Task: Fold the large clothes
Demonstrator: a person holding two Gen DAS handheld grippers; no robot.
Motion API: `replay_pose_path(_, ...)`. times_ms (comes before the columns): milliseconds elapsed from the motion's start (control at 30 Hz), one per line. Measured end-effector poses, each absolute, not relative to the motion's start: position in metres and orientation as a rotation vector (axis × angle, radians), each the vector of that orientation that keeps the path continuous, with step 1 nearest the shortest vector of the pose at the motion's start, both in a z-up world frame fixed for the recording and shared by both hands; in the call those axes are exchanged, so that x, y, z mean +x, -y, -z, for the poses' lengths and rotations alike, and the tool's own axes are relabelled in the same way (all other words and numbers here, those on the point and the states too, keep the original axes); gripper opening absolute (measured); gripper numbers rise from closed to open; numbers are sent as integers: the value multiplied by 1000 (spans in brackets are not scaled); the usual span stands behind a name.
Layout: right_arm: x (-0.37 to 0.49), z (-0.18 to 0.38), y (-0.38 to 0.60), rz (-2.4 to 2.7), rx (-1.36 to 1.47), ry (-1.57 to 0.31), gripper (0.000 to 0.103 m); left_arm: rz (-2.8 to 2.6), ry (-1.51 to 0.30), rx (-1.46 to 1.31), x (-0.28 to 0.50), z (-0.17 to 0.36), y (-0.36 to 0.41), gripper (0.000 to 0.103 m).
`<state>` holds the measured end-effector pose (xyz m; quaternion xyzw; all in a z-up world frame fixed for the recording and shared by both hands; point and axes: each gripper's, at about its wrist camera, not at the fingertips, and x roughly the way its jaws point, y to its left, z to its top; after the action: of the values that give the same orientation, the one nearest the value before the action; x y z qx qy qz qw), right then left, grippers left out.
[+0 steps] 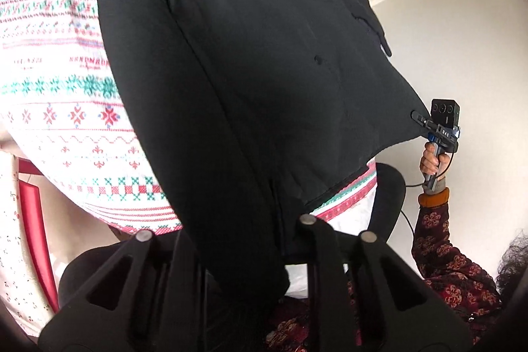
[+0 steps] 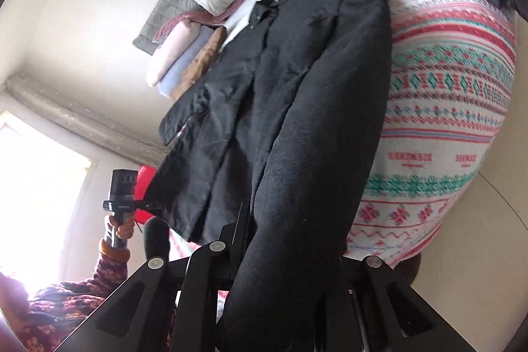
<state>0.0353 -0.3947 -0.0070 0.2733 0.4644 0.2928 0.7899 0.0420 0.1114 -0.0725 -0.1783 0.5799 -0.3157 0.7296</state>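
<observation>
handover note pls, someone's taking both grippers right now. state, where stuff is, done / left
Left gripper: shut on the black coat, at one bottom edge.
Right gripper: shut on the coat's opposite edge.
Coat is held up and spread between the two, its upper part draped over the patterned blanket on the bed. Folded pile sits at the far end.
Done: coat gripped, lifted.
Left: no fold visible yet; probably lay it flat, then fold.

Black coat (image 2: 297, 108) spread over patterned bedspread (image 2: 445, 108) on bed
</observation>
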Motion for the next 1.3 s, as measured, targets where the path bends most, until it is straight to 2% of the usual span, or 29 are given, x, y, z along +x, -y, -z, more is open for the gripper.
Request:
replay_pose_path(133,32,-46,395,-636,673,-885,11,717,-1069,-502,31,9,-135,11)
replay_pose_path(200,29,-61,400,-640,733,-847,11,720,-1022,-502,25,-9,-146,11)
replay_pose_path(333,22,-53,428,-514,792,-855,10,635,-1119,-420,16,12,-146,15)
replay_pose_path(400,25,-26,443,-313,736,-936,11,519,-1253,-265,18,45,-137,28)
replay_pose_path(500,33,32,455,-131,694,-1123,23,398,-1393,-99,13,88,-123,31)
replay_pose_path(533,32,45,456,-79,664,-1167,31,378,-1392,-83,11,91,-121,32)
replay_pose_path(633,23,49,458,9,549,-1174,50,324,-1312,-41,0,74,-122,52)
replay_pose_path(700,12,36,460,30,491,-1152,54,269,-1238,35,-6,59,-124,66)
replay_pose_path(800,0,5,454,66,387,-1103,54,214,-1148,103,-11,34,-128,72)
replay_pose_path(900,-5,-26,447,94,310,-1012,60,251,-1071,99,-5,17,-117,76)
replay_pose_path(967,6,-41,434,57,280,-959,67,307,-1026,118,8,13,-96,78)
replay_pose_path(1033,25,-47,415,12,254,-937,69,374,-997,119,27,19,-70,78)
replay_pose_path(1133,56,-38,371,-67,223,-983,69,436,-1059,136,47,39,-27,78)
replay_pose_path(1300,55,-9,275,-384,24,-1097,69,715,-1041,292,8,55,34,78)
